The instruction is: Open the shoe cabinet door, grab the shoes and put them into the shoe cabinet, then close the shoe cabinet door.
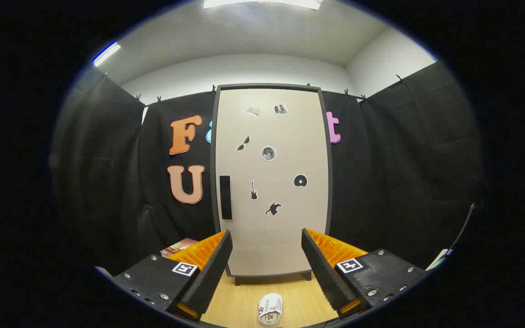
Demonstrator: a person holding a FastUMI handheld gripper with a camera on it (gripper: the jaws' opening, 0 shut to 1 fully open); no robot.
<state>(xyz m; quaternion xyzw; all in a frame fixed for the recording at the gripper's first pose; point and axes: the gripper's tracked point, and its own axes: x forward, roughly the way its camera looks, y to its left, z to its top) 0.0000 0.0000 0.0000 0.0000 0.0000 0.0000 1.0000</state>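
With its fingers spread apart and holding nothing, the gripper (267, 255) faces the closed shoe cabinet door (271, 182), whose dark handle (225, 197) sits beyond the left finger, while the white shoe (270, 310) lies on the wooden floor (239, 300) between the fingers, apparently awaiting pickup.

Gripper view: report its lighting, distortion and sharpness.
Gripper view: lit evenly by bright ceiling lights, no harsh glare on the closed cabinet door; fisheye bends the door's edges outward; door, shoe and the open gripper look sharp, no motion blur.
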